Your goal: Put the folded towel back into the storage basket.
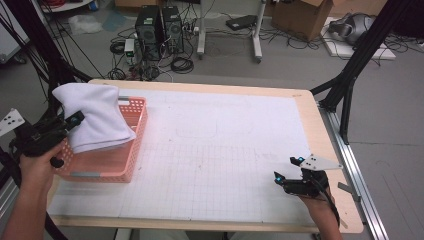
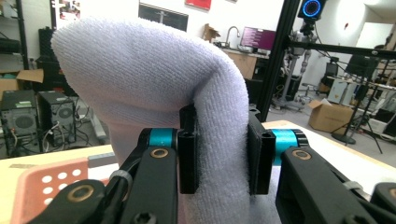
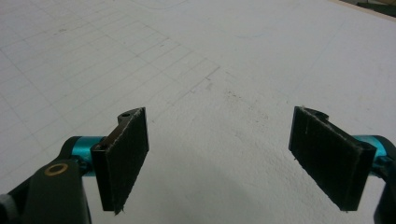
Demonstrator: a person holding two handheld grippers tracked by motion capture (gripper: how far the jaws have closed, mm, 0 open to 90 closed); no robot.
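Observation:
A folded white towel (image 1: 95,116) hangs over the pink perforated basket (image 1: 131,159) at the table's left side. My left gripper (image 1: 75,120) is shut on the towel's near edge. In the left gripper view the thick fold of towel (image 2: 154,88) is squeezed between the two black pads (image 2: 188,149) and bulges above them. My right gripper (image 1: 287,169) rests low over the white grid mat (image 1: 225,150) near the table's front right corner. Its jaws stand wide apart in the right gripper view, with only mat (image 3: 219,98) between the pads (image 3: 123,158).
A wooden border (image 1: 320,130) frames the gridded mat. Black frame struts (image 1: 360,55) rise at the right edge and a metal rail (image 1: 355,170) runs along it. Beyond the table lie computer towers (image 1: 160,30), cables and cardboard boxes (image 1: 305,15) on the floor.

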